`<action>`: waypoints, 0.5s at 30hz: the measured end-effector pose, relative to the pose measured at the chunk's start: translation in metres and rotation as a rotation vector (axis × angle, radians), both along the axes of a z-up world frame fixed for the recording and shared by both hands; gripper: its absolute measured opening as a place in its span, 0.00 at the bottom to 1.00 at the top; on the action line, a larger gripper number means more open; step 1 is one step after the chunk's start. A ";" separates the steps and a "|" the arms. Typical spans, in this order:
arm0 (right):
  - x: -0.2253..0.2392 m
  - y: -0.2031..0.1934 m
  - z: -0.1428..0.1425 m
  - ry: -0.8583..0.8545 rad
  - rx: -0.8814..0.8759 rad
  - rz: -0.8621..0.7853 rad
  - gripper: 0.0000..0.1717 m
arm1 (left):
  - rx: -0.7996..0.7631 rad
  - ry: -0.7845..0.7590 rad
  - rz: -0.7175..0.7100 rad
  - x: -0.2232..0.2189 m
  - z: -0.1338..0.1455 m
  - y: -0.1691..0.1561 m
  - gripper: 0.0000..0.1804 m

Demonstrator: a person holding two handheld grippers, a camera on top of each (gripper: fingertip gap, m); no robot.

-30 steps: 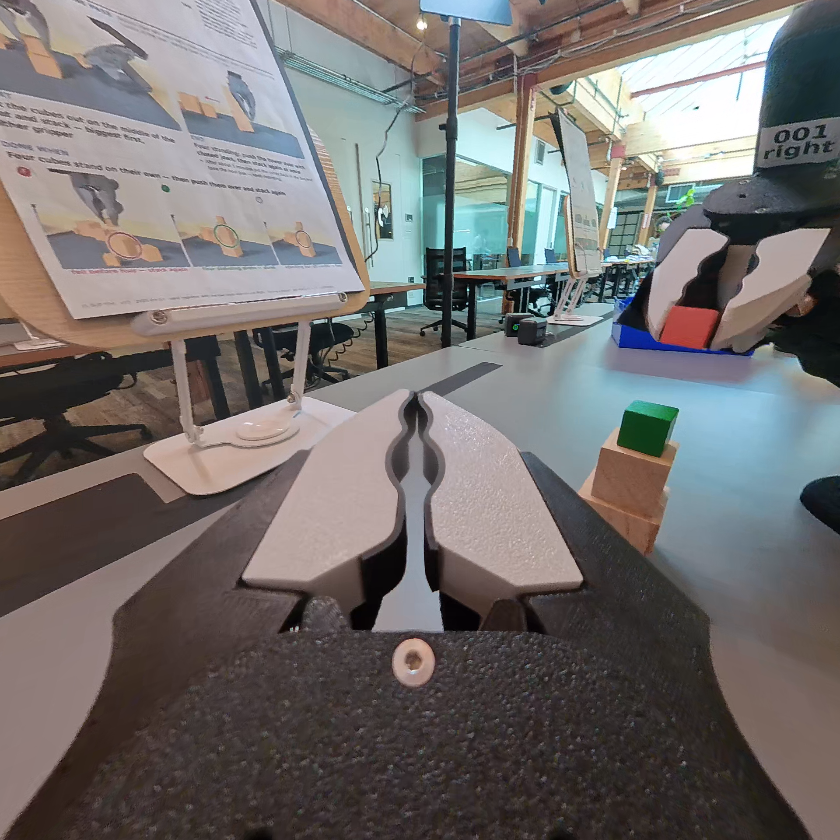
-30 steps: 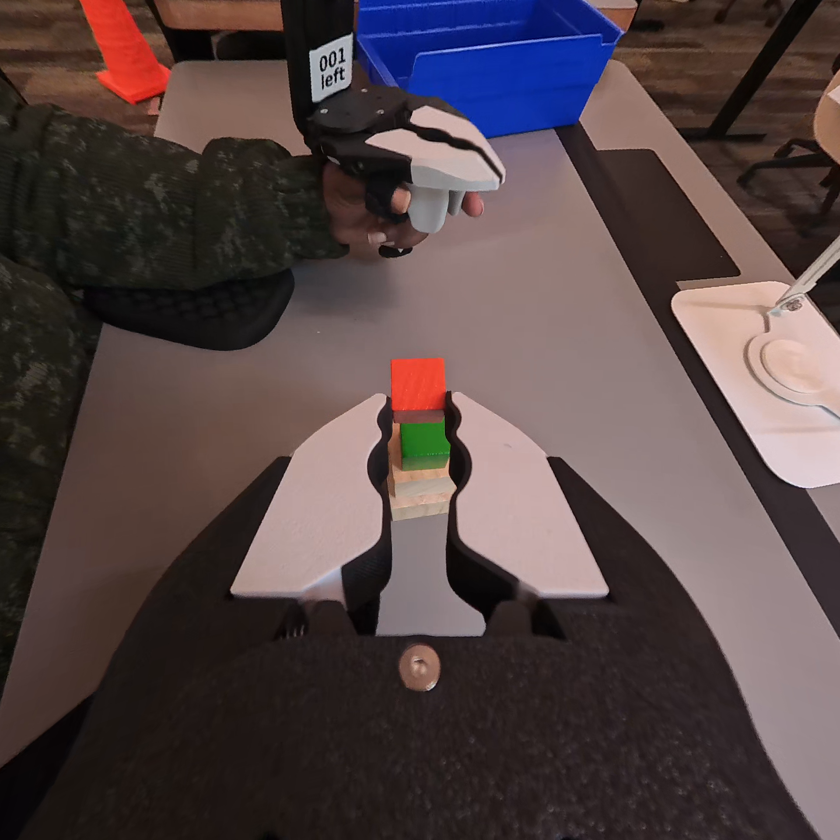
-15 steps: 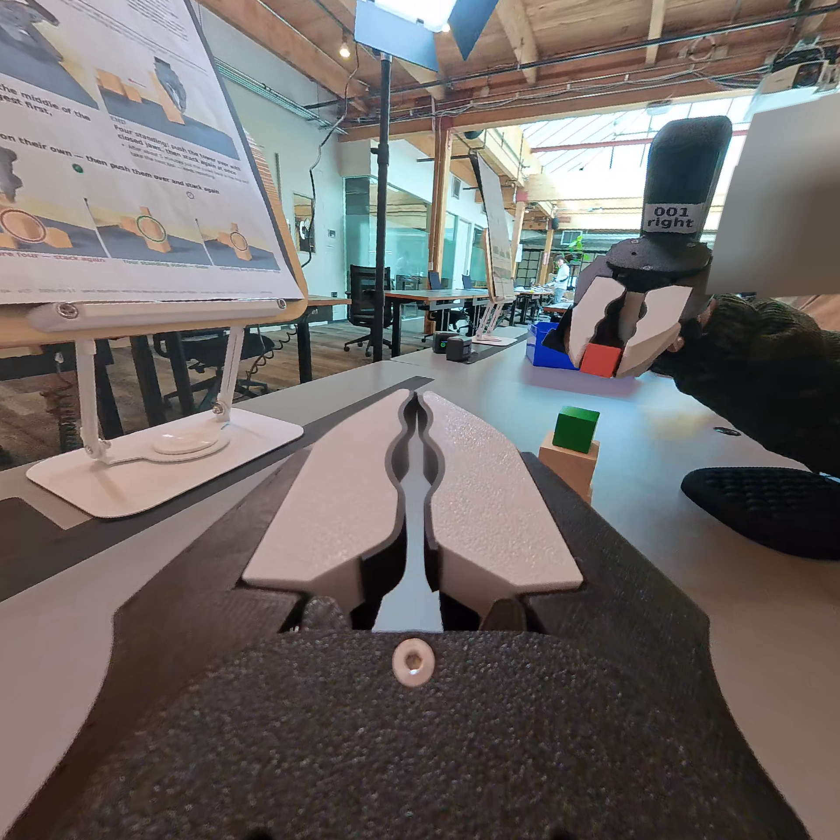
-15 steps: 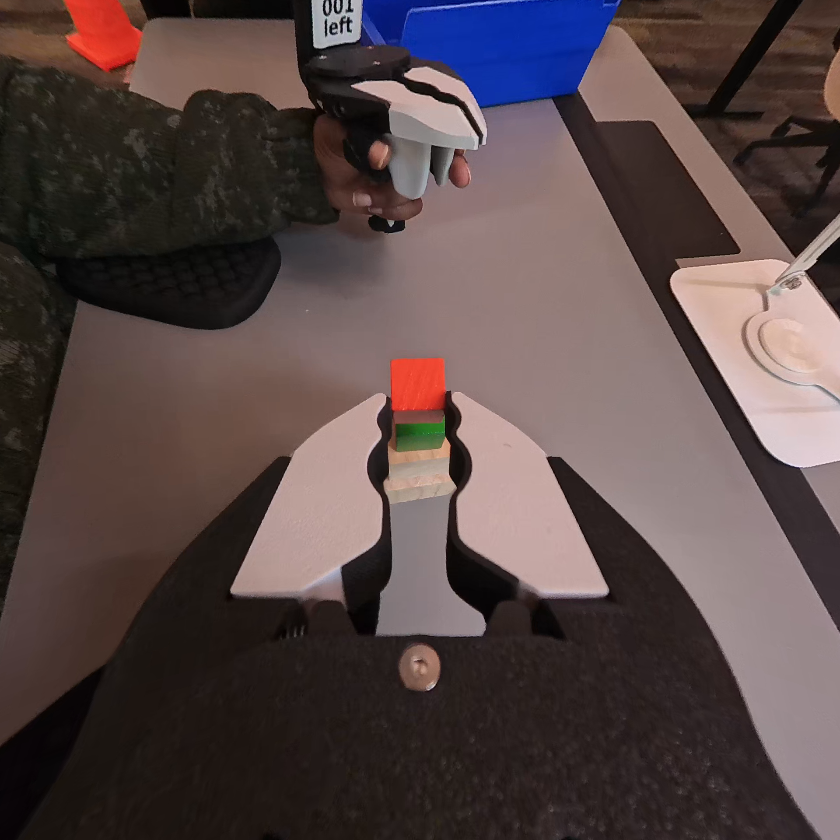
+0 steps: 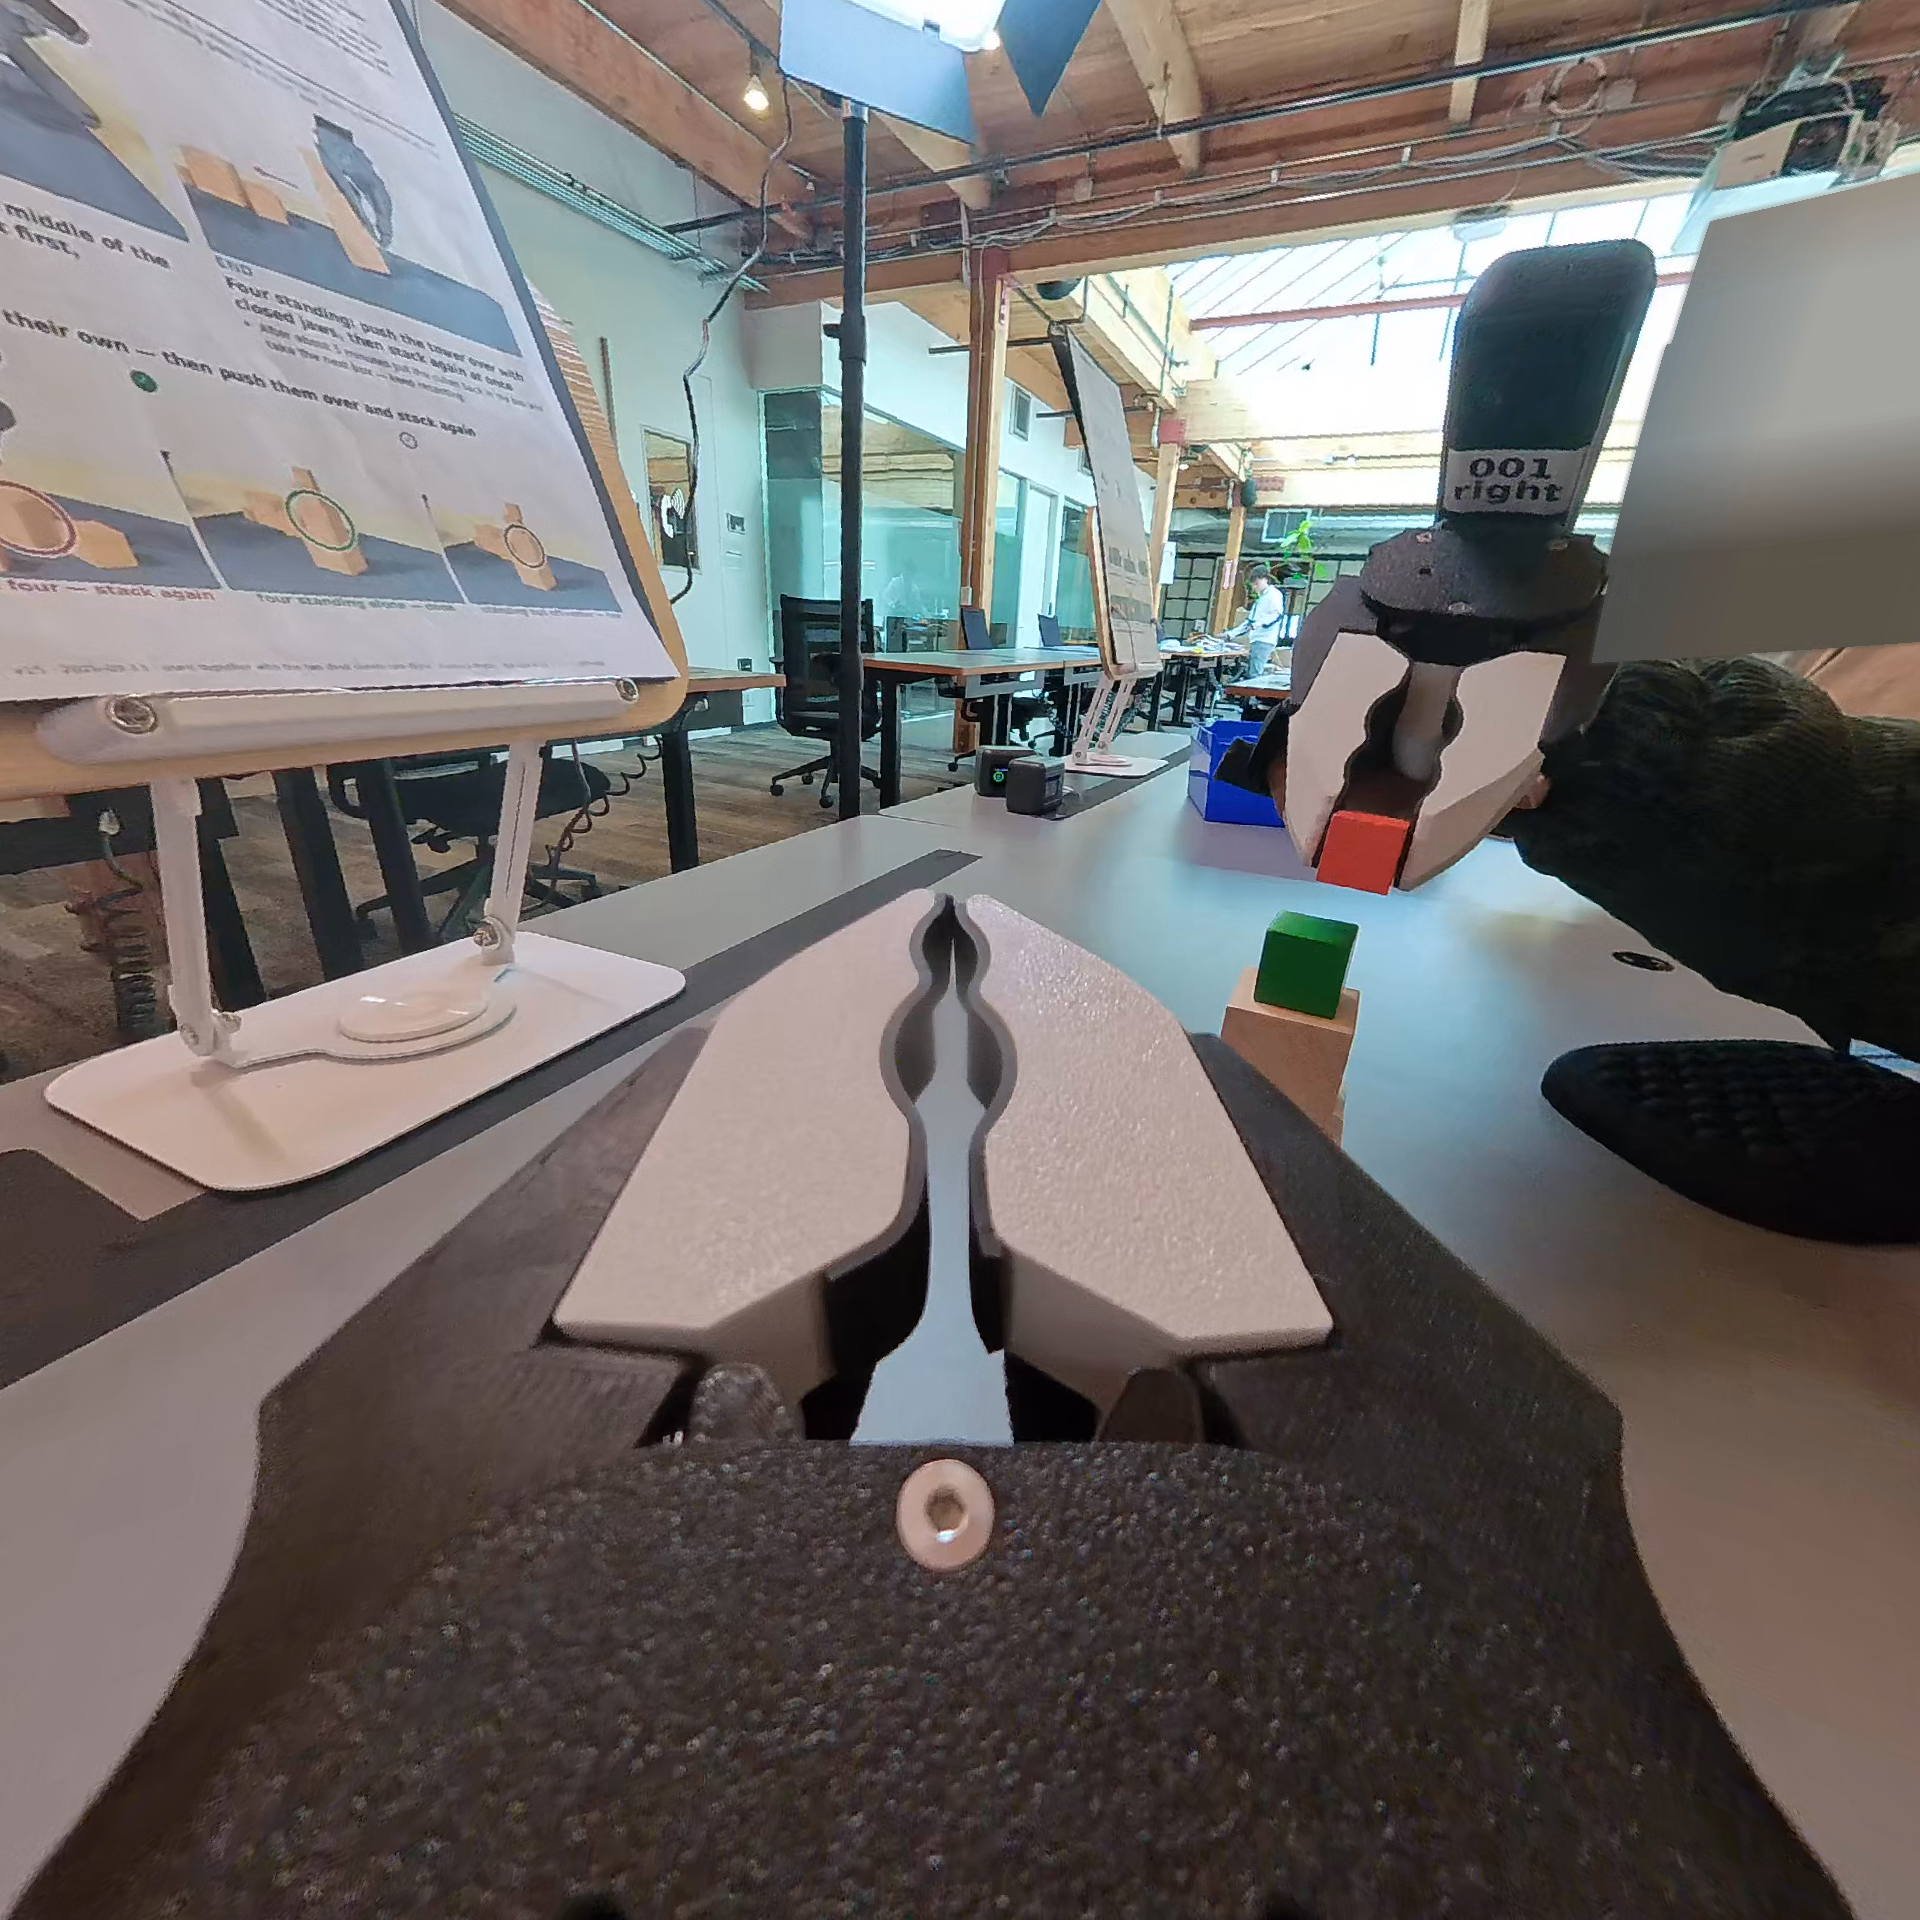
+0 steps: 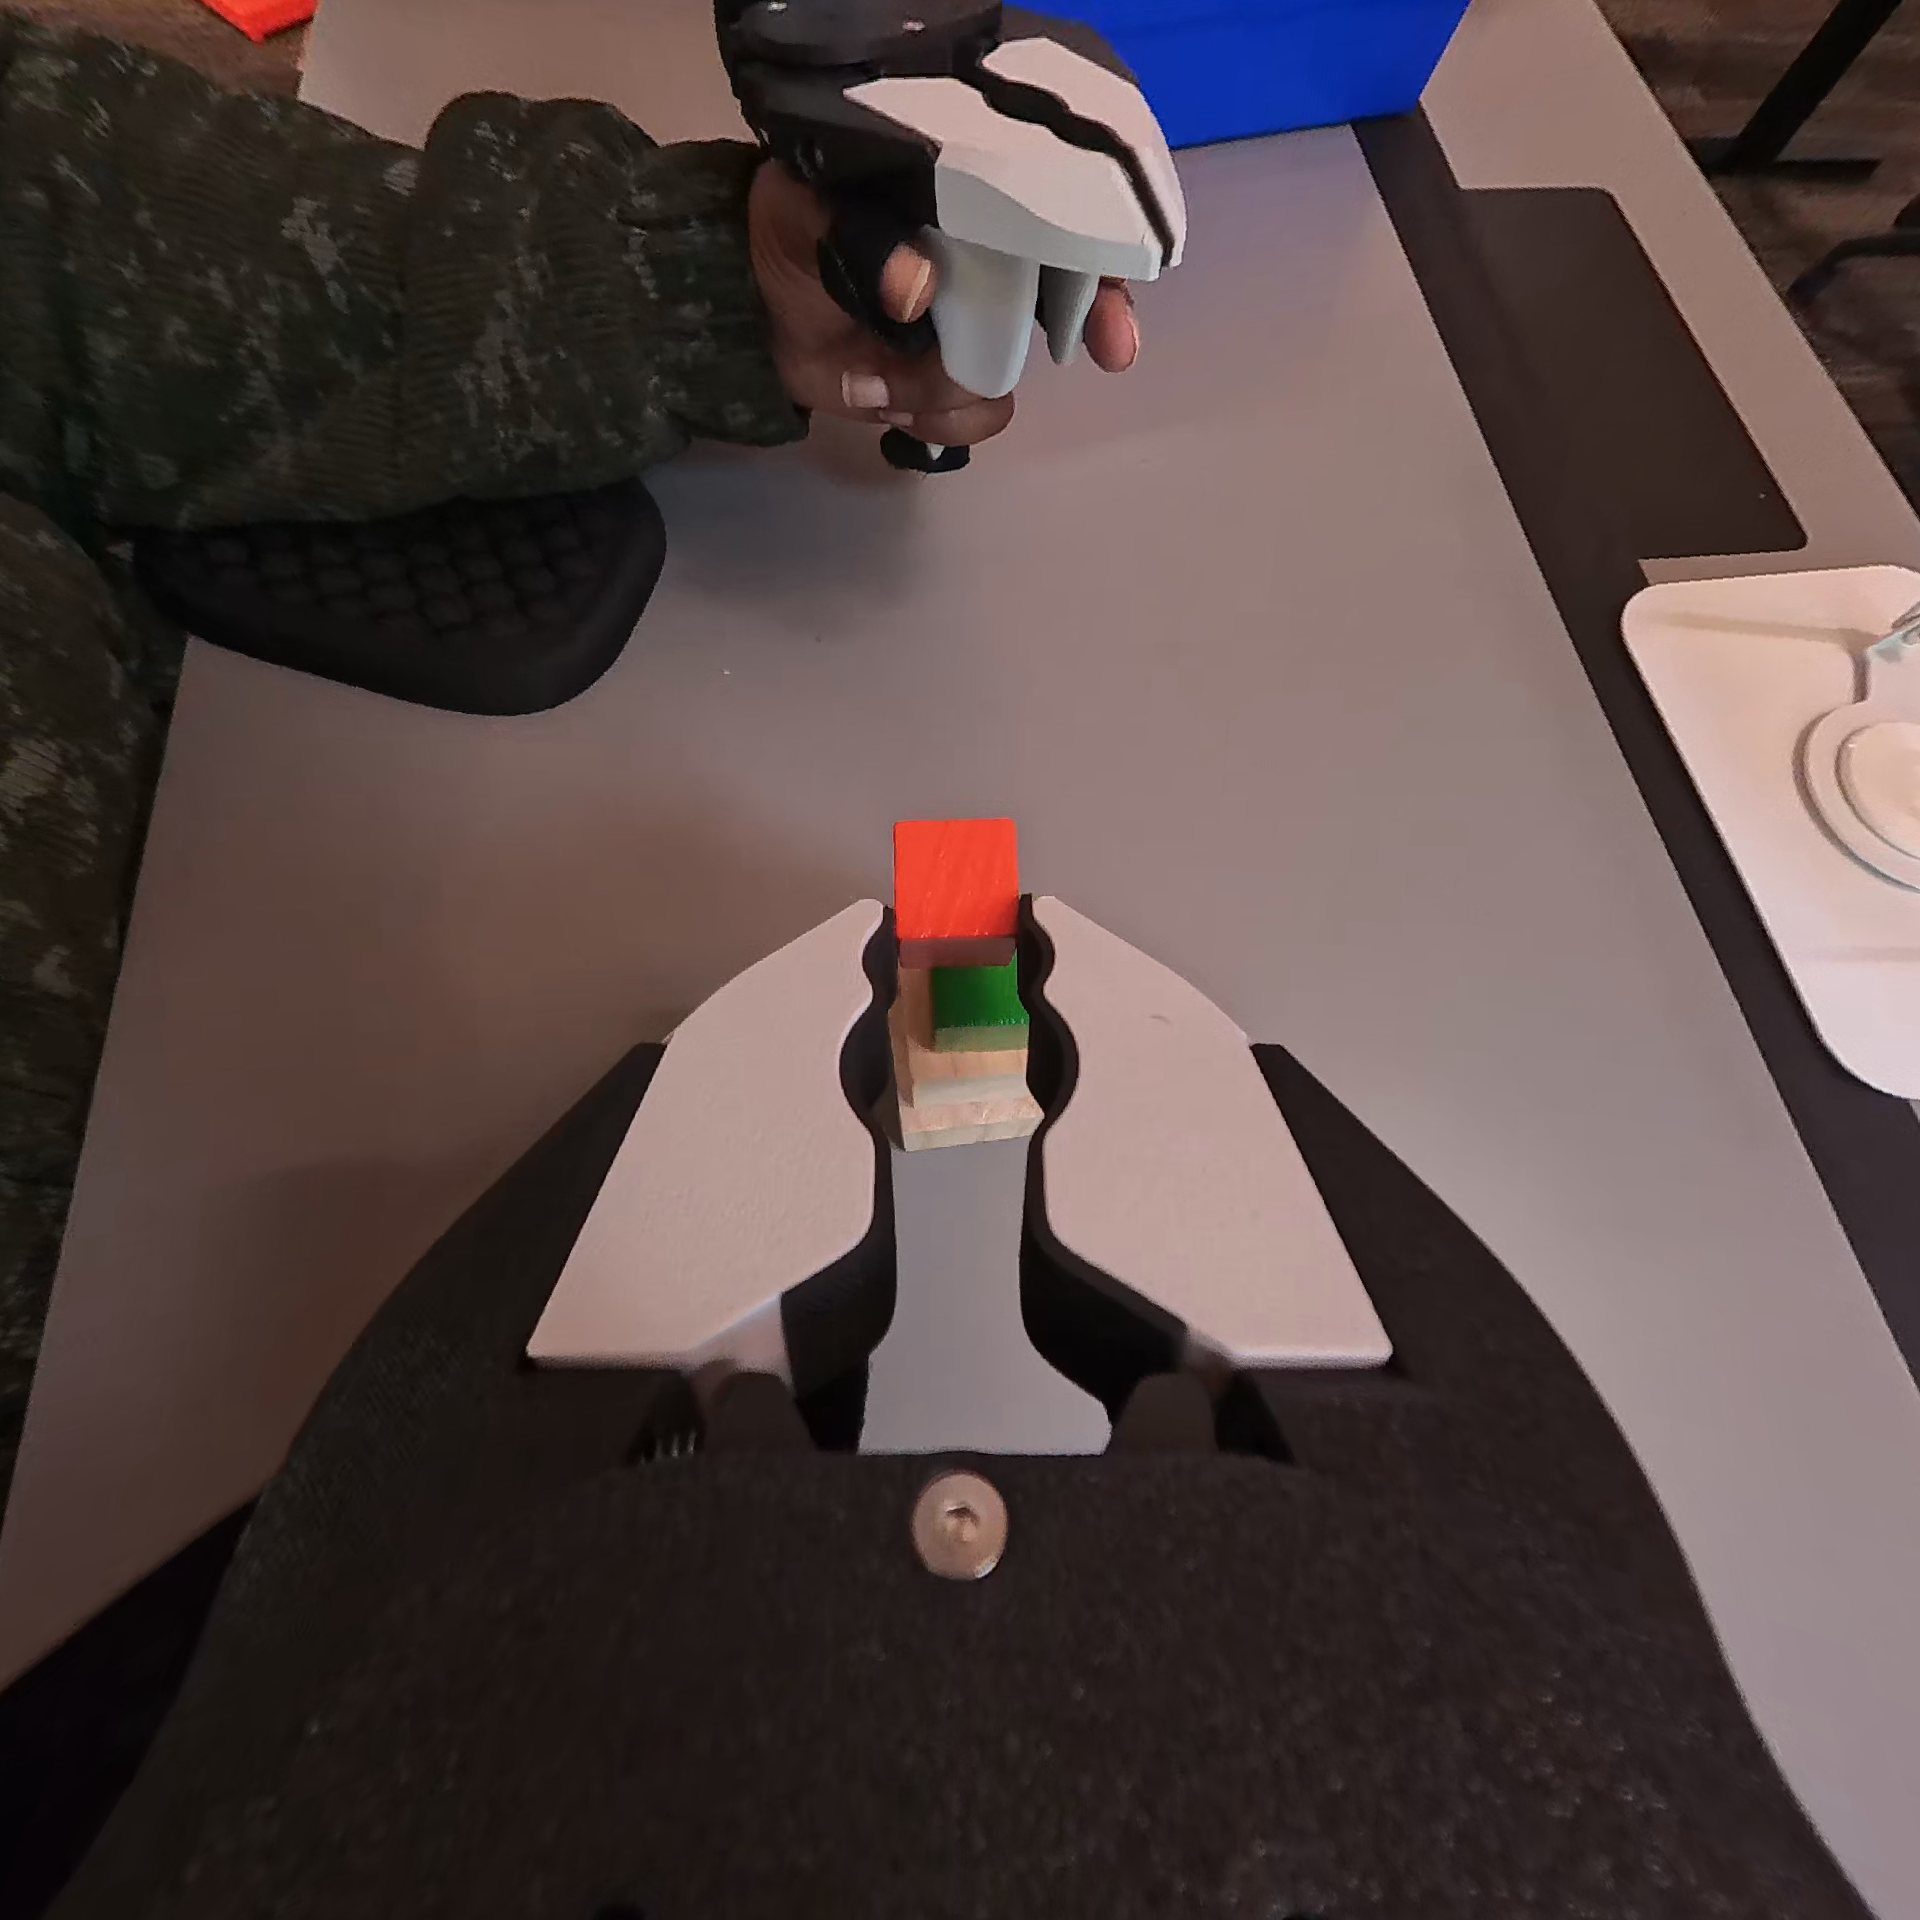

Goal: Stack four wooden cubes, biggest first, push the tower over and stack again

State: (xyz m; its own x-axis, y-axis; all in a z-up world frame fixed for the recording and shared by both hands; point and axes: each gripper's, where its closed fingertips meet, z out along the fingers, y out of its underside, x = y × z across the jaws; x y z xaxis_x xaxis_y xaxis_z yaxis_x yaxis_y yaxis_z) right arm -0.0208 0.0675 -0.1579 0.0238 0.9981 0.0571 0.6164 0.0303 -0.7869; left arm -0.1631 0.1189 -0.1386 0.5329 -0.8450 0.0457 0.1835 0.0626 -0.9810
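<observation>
— What have you got in your right claw?

— My right claw [image 6: 956, 914] is clamped on a red block [image 6: 954, 878], a fingertip pressed to each side, and I hold it in the air just above the block stack [image 6: 961, 1049]. The claw points down at the stack from over it.

— And the stack itself?

— It stands on the grey table [image 6: 1195, 644]: a green block [image 5: 1304, 961] on top, two plain wooden blocks [image 5: 1288, 1049] under it, each wider than the one above. The red block hangs over the green one, not touching it.

— Where is your left claw?

— Beyond the stack, well apart from it, held level just above the table. Its fingers are together with nothing between them [image 5: 951, 914]. My hand [image 6: 883, 312] wraps the handle, and my forearm lies over a black wrist pad [image 6: 416, 603].

— Anything farther off?

— Past the left claw a blue bin [image 6: 1278, 62] sits at the table's far end. To one side of the stack is the white base of a stand [image 5: 343, 1049] carrying a printed sheet [image 5: 281, 343].
</observation>
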 end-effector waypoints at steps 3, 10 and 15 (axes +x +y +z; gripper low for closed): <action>0.000 0.000 -0.001 -0.020 0.008 -0.004 0.13 | 0.001 0.002 0.001 -0.001 0.000 0.000 0.00; 0.005 0.000 0.001 -0.040 -0.002 -0.024 0.13 | -0.007 0.027 0.020 -0.001 -0.005 0.002 0.00; 0.002 0.002 0.001 -0.058 -0.001 -0.025 0.13 | 0.000 0.040 0.016 -0.002 -0.006 0.001 0.00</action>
State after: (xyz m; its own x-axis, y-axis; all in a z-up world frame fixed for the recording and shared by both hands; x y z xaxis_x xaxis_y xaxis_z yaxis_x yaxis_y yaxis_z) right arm -0.0190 0.0697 -0.1572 0.0453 0.9973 0.0578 0.6619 0.0134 -0.7495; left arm -0.1648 0.1200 -0.1443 0.5476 -0.8364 0.0242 0.1433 0.0652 -0.9875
